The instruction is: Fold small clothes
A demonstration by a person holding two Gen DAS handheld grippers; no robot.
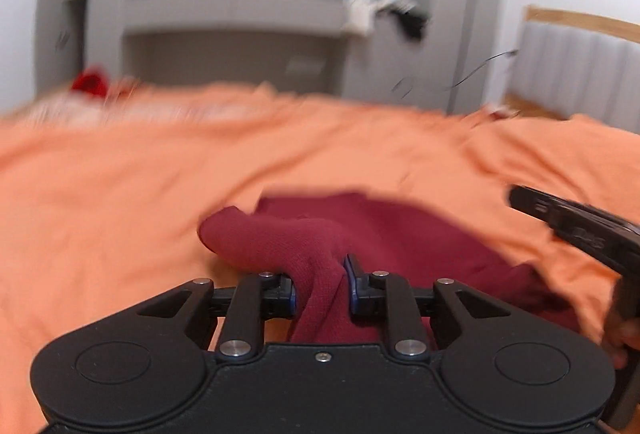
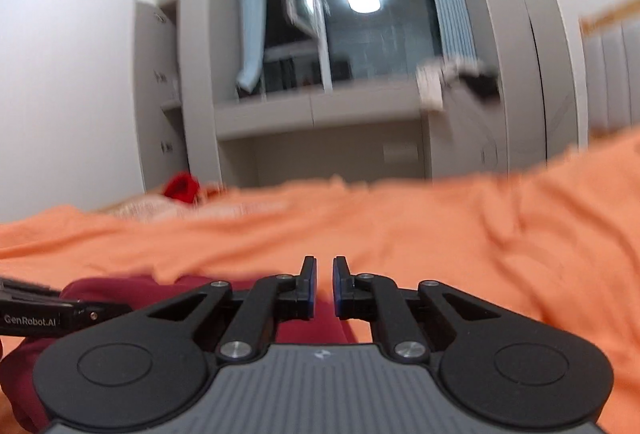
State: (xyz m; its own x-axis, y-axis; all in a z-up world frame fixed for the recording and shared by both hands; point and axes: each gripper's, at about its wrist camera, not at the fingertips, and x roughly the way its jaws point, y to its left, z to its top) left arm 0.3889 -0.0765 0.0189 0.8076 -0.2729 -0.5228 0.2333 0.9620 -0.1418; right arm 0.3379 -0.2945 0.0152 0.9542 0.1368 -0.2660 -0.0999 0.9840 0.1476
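The dark red knitted garment (image 1: 384, 230) lay on the orange bedsheet (image 1: 120, 194), stretching rightward from the left gripper (image 1: 322, 284), which pinched its bunched edge; the right gripper (image 2: 324, 284), nearly pressed together, held nothing.

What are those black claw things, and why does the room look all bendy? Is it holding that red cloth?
Each black claw is a hand-held gripper, and a person carries one in each hand. A small wide-eyed camera sits on each, which bends the room. One picture looks along the left gripper, the other along the right gripper. Below lies an orange sheet. The left gripper pinches a dark red knitted garment. The right one is nearly shut with nothing between its fingers.
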